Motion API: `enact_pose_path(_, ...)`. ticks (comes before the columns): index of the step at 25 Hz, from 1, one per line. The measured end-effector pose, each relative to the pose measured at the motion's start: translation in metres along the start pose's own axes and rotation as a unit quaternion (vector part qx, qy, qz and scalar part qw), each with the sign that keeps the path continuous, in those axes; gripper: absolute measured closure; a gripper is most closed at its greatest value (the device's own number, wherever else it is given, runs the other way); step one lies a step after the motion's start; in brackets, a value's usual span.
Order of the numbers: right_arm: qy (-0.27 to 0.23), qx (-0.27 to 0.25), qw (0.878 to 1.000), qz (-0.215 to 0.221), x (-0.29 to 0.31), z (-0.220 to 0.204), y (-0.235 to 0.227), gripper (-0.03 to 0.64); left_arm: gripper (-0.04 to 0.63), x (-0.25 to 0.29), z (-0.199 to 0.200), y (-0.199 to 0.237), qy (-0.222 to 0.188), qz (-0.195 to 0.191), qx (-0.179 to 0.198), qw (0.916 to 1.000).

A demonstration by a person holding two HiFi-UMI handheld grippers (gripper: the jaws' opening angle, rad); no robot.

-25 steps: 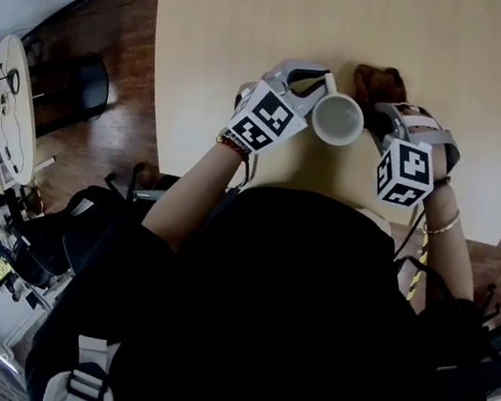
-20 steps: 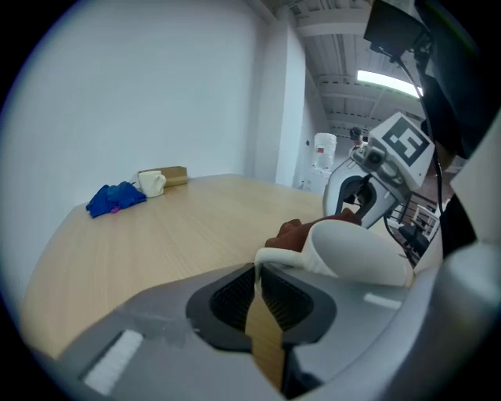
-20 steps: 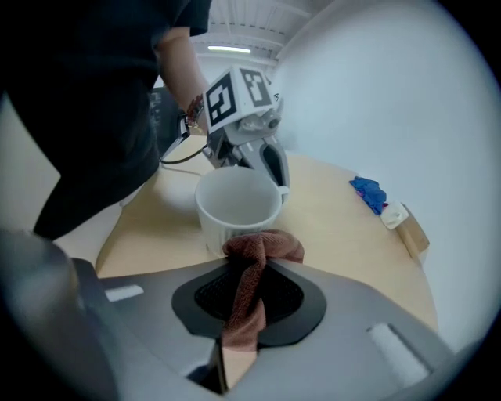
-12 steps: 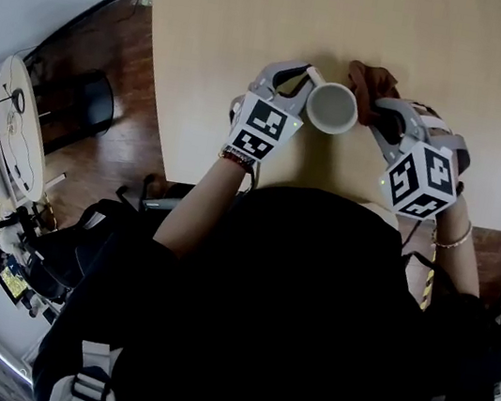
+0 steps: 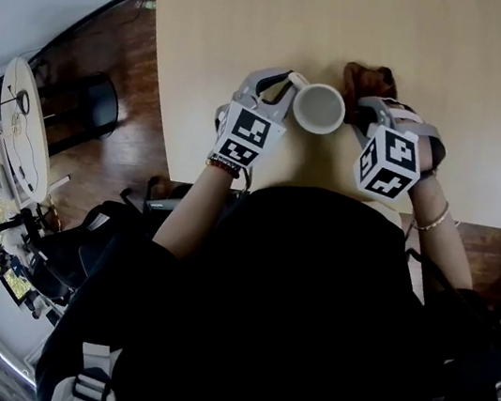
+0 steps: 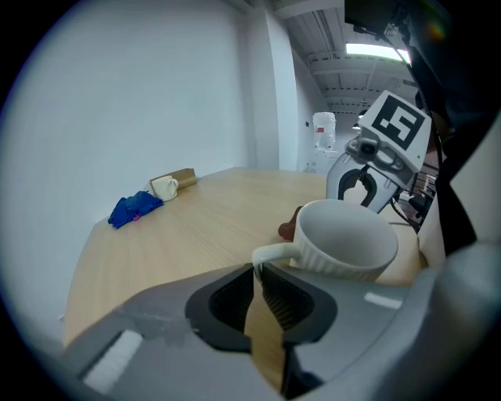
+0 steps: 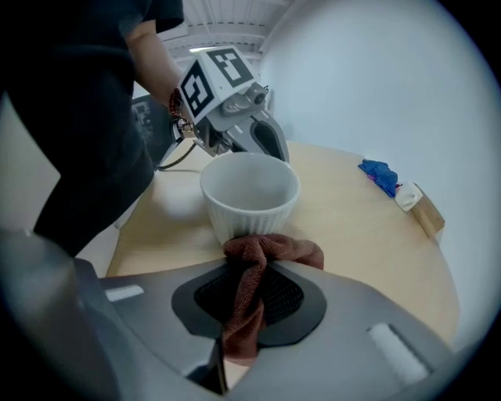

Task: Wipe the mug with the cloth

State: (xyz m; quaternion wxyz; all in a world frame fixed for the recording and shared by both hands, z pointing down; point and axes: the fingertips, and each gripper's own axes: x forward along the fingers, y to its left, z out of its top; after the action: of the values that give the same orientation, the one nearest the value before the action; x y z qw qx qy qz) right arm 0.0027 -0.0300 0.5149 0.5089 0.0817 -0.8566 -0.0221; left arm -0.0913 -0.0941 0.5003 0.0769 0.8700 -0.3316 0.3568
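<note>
The mug is standing upright on the table, upper centre of the head view.
The left gripper is pinching its handle; the right gripper is clamping the cloth, which is bunching against the mug's ribbed side.

Mug white, ribbed — cloth rust-brown; table pale wood; far rag blue.

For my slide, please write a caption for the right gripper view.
Right gripper clamps a reddish-brown terry cloth beside the white ribbed ceramic mug that the left gripper holds.
</note>
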Motion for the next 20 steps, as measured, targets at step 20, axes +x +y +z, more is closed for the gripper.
enact_pose_path(20, -0.073, 0.164, 0.984, -0.02, -0.037, 0.017, 0.016, 0.568, 0.551, -0.016, -0.027, -0.007, 0.049, 0.08, -0.048, 0.9944)
